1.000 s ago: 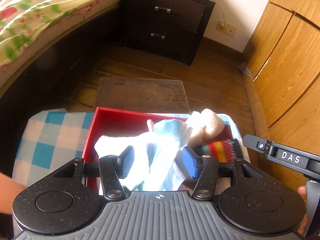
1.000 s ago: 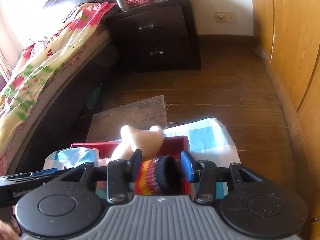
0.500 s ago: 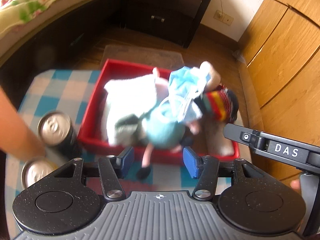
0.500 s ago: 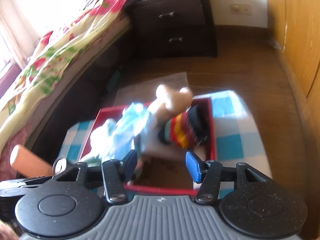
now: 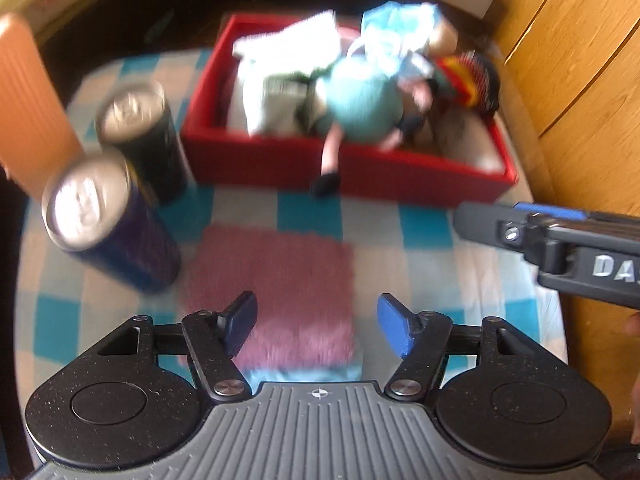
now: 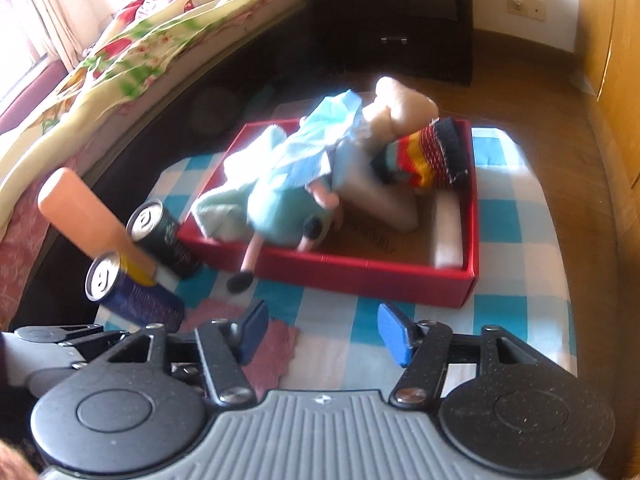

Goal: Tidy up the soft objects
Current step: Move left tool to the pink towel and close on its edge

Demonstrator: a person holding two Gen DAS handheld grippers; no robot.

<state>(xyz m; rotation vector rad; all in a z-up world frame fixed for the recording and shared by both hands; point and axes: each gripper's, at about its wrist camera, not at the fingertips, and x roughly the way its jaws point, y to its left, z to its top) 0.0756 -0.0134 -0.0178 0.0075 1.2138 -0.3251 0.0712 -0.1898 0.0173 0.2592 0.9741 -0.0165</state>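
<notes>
A red box (image 5: 360,168) (image 6: 360,276) on the blue-checked cloth holds a heap of soft things: a teal plush doll (image 5: 366,106) (image 6: 288,208) with one leg over the rim, white and light-blue cloths (image 5: 288,56) (image 6: 316,148), and a striped knit piece (image 5: 468,80) (image 6: 428,156). A mauve cloth (image 5: 276,280) (image 6: 272,344) lies flat in front of the box. My left gripper (image 5: 316,330) hangs over the mauve cloth, its jaws opening with nothing gripped. My right gripper (image 6: 320,332) is near the front of the box, its jaws opening and empty.
Two drink cans (image 5: 100,224) (image 5: 140,124) stand left of the box, beside an orange ribbed object (image 5: 24,104) (image 6: 92,224). A bed with a floral cover (image 6: 120,48), a dark nightstand (image 6: 396,12) and wooden cupboard doors (image 5: 580,80) surround the low table.
Both grippers have let go of the soft things in the red box and drawn back toward the near edge, jaws wider. The cans and the mauve cloth have come into view.
</notes>
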